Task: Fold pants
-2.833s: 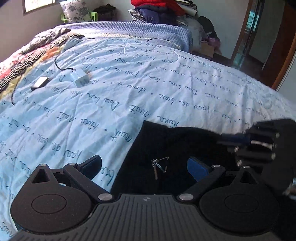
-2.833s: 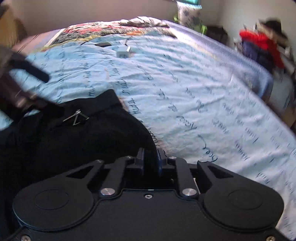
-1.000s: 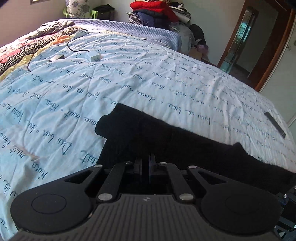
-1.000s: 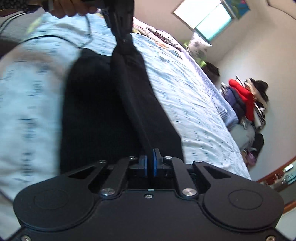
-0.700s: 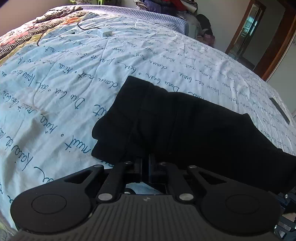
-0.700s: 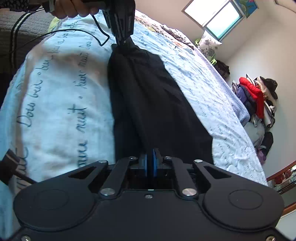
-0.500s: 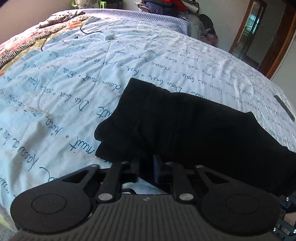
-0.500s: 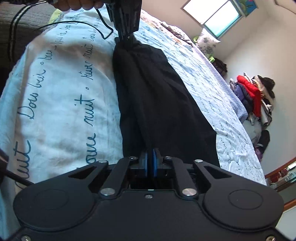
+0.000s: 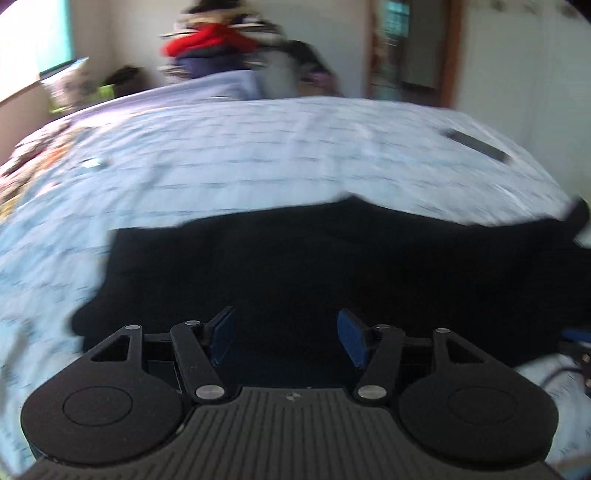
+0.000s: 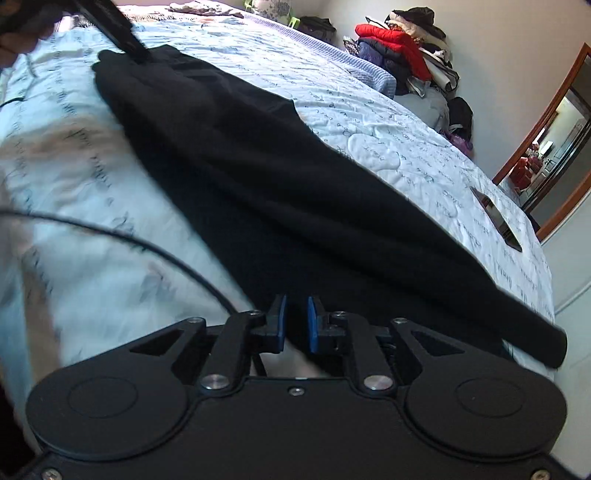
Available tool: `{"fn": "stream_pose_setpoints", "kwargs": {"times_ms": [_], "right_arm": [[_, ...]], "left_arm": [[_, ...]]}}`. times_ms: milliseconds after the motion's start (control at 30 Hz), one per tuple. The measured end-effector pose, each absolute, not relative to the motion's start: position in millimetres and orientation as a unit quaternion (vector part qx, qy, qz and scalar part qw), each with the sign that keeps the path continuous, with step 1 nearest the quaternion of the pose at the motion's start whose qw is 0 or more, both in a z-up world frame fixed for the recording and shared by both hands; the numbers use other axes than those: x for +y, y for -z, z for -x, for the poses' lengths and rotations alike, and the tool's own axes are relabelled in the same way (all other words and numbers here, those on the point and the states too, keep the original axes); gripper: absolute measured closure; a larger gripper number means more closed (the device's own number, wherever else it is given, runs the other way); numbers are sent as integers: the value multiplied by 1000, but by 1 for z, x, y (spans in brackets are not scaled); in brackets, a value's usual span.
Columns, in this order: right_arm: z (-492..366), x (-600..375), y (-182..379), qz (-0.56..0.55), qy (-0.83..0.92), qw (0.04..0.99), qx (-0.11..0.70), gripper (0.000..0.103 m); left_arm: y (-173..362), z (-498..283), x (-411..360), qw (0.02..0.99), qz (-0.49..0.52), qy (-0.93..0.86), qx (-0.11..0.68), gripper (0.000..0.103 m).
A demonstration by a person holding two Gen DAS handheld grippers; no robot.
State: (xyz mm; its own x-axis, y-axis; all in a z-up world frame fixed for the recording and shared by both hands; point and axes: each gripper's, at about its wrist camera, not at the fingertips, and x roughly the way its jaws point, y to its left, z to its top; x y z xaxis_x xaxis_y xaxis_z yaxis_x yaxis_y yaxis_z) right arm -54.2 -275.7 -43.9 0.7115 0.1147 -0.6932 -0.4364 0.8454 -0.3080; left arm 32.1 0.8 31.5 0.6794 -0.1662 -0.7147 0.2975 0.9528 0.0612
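Observation:
Long black pants (image 9: 332, 266) lie stretched flat across the pale blue bedsheet (image 9: 295, 147). My left gripper (image 9: 286, 338) hovers over one end of them. Its jaws are opening and stand wide apart, with cloth under the gap but nothing pressed by the pads. In the right wrist view the pants (image 10: 295, 192) run from the top left down to the bed's near corner. My right gripper (image 10: 295, 321) is at their near edge. Its jaws are opening too, with a narrow gap between the blue pads. The left gripper (image 10: 118, 33) shows at the pants' far end.
A dark flat device (image 10: 496, 218) lies on the sheet (image 10: 406, 147) near the far bed edge. A black cable (image 10: 129, 236) trails over the sheet on the left. A pile of clothes (image 10: 402, 51) stands beyond the bed, and a wooden doorway (image 10: 554, 147) is on the right.
Both grippers were shut on the pants and carried them to the bed. The left jaws have now spread wide, the right pads have parted slightly, and both views have swung sideways.

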Motion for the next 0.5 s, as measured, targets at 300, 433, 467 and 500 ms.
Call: {"fn": "stream_pose_setpoints", "kwargs": {"times_ms": [300, 433, 467, 500], "right_arm": [[31, -358, 24, 23, -58, 948, 313, 84], [7, -388, 41, -131, -68, 936, 318, 74], [3, -393, 47, -159, -65, 932, 318, 69], [-2, -395, 51, -180, -60, 928, 320, 62]], "left_arm": [[13, 8, -113, 869, -243, 304, 305, 36], [31, 11, -130, 853, -308, 317, 277, 36], [35, 12, -133, 851, -324, 316, 267, 36], [39, 14, -135, 849, -339, 314, 257, 35]]}}
